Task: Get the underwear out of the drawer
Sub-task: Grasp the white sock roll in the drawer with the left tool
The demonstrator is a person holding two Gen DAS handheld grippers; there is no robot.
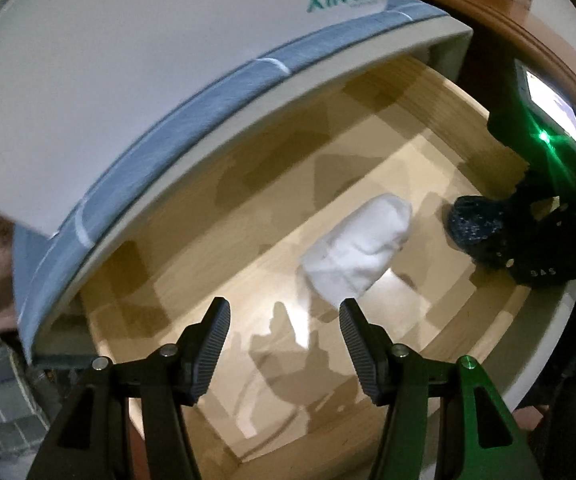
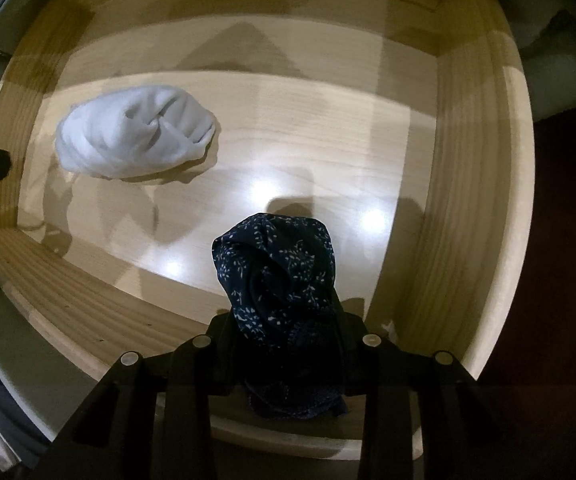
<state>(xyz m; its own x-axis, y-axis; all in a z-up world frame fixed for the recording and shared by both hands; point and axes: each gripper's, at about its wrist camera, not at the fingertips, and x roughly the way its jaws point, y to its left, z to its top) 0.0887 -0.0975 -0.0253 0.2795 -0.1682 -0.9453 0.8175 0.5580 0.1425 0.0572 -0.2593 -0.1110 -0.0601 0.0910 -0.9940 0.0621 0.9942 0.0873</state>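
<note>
Your right hand-held gripper [image 2: 288,344] pinches the crumpled, speckled navy underwear [image 2: 278,276]; your left hand-held gripper [image 1: 284,312] stands spread beside the soft white bundle [image 1: 357,250], lower centre, in the pale wooden drawer [image 2: 467,200].

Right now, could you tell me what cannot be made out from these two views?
- Right wrist view: the right gripper pads are hidden by the dark patterned underwear bunched between its jaws.
- Left wrist view: the white underwear is blurred, so its folds are unclear.
- Left wrist view: the drawer has its back covered by the mattress.

Two underwear rolls [image 2: 136,136] [image 2: 280,264] well apart in drawer [image 2: 467,200].
</note>
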